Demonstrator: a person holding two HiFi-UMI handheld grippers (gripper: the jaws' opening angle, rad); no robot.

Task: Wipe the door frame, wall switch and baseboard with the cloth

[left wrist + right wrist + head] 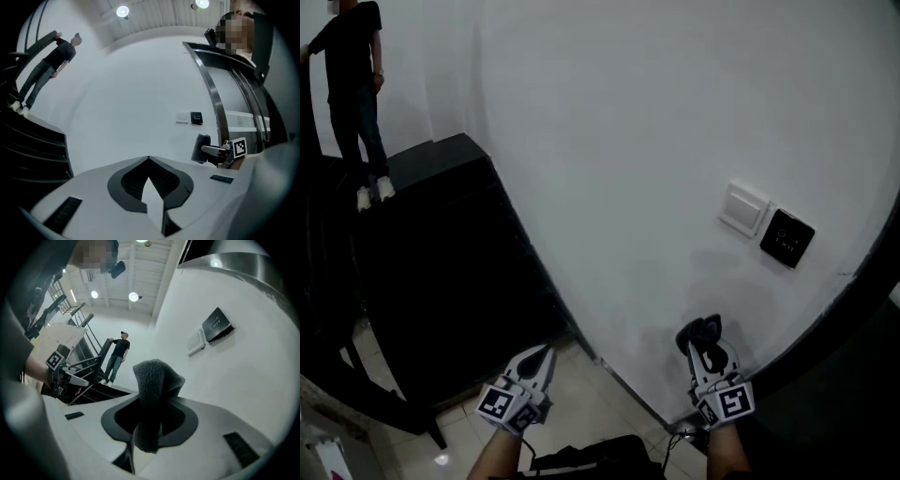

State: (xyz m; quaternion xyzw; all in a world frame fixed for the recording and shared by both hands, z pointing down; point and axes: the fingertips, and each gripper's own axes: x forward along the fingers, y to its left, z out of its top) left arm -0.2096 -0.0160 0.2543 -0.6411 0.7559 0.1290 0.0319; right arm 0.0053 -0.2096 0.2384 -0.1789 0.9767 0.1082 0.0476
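My right gripper (705, 339) is shut on a dark grey cloth (703, 330), held near the lower part of the white wall. The folded cloth (152, 380) sticks up between the jaws in the right gripper view. A white wall switch (743, 207) sits higher up on the wall, with a black panel (787, 237) beside it. The dark door frame (853, 291) curves down the right side. A dark baseboard (619, 380) runs along the foot of the wall. My left gripper (547, 351) hovers over the floor, jaws together and empty; its tips (149, 161) meet.
A person (352, 84) stands at the back left on a black stepped structure (441, 262). Pale floor tiles (591, 412) lie under both grippers. A dark bag-like object (600, 457) lies at the bottom edge.
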